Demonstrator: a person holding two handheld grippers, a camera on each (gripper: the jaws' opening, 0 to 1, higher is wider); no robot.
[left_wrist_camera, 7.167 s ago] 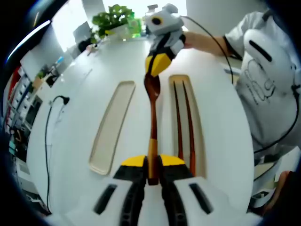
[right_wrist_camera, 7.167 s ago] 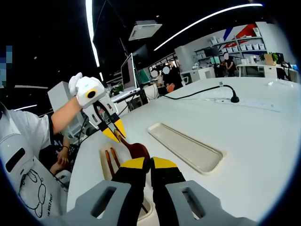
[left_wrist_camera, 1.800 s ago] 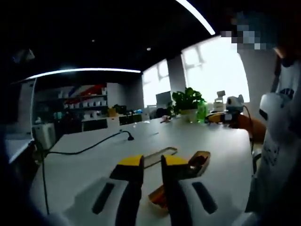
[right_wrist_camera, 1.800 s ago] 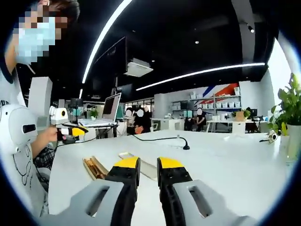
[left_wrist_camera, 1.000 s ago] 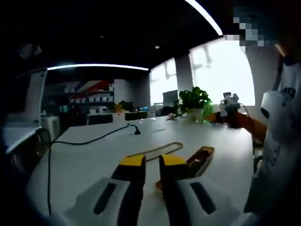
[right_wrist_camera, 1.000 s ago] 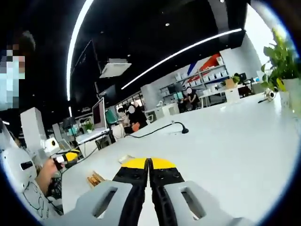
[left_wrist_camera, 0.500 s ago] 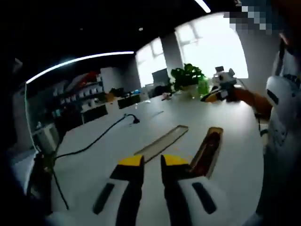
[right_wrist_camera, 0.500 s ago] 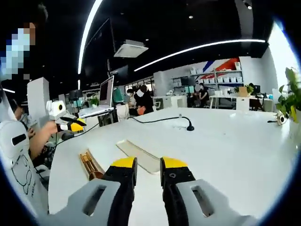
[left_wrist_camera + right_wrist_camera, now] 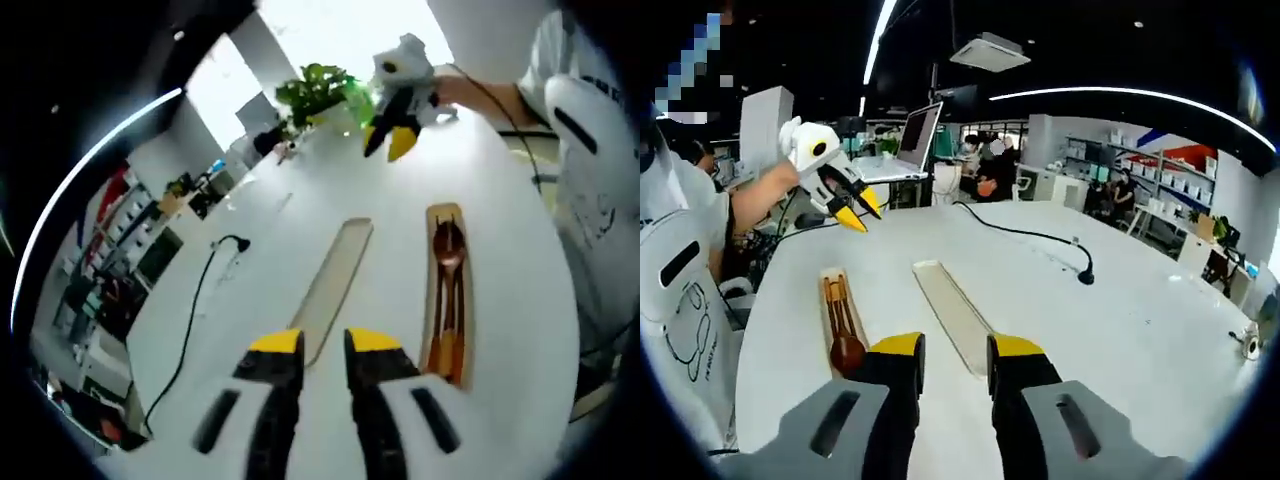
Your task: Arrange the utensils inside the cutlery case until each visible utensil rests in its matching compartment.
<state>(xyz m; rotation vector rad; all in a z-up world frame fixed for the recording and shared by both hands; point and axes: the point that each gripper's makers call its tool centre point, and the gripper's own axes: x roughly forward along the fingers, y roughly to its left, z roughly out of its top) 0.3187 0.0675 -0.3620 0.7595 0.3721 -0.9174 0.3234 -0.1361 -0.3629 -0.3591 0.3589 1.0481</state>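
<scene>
A narrow wooden cutlery case (image 9: 447, 215) lies on the white table, holding a dark wooden spoon (image 9: 447, 252) and brown chopsticks (image 9: 456, 325) side by side. A second long tray (image 9: 335, 272) lies empty to its left. My left gripper (image 9: 322, 345) hovers open above the table's near end, holding nothing. The right gripper (image 9: 388, 142) hangs open beyond the far end of the case. In the right gripper view, my right gripper (image 9: 953, 350) is open over the case (image 9: 830, 280), the spoon (image 9: 847, 350) and the empty tray (image 9: 955, 315). The left gripper (image 9: 860, 212) is open and raised at the far side.
A black cable with a plug (image 9: 225, 245) runs across the table's left side, and it also crosses the table (image 9: 1080, 272) in the right gripper view. Potted plants (image 9: 315, 90) stand at the far edge. The person's white-clad body (image 9: 590, 150) borders the right side. Laptop (image 9: 915, 135) behind.
The spoon, held by both grippers 7.2 s ago, now lies in the case with the chopsticks. Both views have tipped down onto the table. The right jaws shut a second ago and reopened.
</scene>
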